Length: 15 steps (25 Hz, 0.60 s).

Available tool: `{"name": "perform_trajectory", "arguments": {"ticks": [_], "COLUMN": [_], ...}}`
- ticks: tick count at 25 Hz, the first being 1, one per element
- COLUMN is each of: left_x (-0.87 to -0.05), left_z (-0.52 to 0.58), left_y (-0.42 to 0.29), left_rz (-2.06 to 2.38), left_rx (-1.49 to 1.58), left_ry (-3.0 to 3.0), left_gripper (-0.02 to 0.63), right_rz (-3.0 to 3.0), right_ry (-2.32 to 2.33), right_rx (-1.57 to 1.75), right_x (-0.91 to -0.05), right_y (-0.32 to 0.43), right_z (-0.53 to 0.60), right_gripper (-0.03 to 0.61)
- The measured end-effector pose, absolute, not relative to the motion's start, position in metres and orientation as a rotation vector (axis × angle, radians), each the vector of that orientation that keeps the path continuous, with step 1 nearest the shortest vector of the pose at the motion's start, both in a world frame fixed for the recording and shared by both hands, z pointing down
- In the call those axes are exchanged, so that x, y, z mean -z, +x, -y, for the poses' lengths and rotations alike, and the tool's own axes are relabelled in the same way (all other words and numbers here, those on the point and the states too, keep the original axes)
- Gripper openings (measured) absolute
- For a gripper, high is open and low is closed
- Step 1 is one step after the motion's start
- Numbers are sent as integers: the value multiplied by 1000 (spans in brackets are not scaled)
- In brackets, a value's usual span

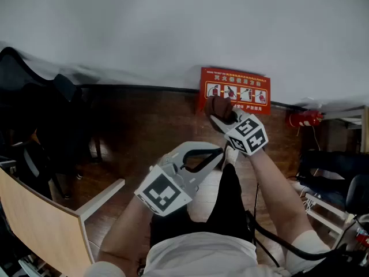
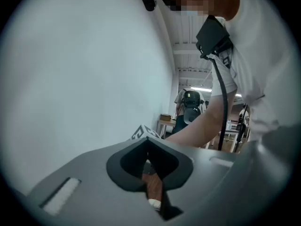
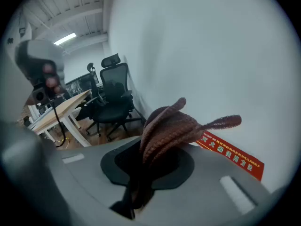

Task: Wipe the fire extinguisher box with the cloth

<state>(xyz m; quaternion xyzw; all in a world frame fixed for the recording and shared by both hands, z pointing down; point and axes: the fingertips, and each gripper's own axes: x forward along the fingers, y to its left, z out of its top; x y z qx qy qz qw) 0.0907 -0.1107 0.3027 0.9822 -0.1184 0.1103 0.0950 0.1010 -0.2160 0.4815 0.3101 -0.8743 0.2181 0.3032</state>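
Room: smooth white wall (image 1: 173,27), dark wood-plank floor (image 1: 150,126) | red fire extinguisher box (image 1: 235,91) at wall foot | my right claw (image 1: 218,113) grips ribbed brown cloth (image 3: 167,126) beside it | left claw (image 1: 221,153) closed, empty.

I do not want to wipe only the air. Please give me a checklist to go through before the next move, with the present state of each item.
1. Cloth gripped by right gripper: ok, the fingers are closed on it.
2. Cloth at the fire extinguisher box: ok, it overlaps the box front in the head view.
3. Cloth pressing on the box: cannot tell.
4. Left gripper out of the way: ok, it is lower, empty, fingers together.
5. Where the box is dirty: cannot tell.
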Motion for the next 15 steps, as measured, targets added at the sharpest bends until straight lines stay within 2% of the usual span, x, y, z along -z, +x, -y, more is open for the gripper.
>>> {"name": "perform_trajectory", "arguments": {"ticks": [7,15], "left_x": [-338,-355], "left_z": [166,198], "left_y": [163,248], "left_rz": [383,229], "left_rx": [-243,-271], "left_ry": [2860,2863], "left_gripper": [0,0], "right_rz": [2268,2179], "right_ry": [785,797], "right_rx": [-611,-680], "right_x": [-554,-595], "right_y": [143,229], "right_z": [296,318], "right_gripper": [54,54]}}
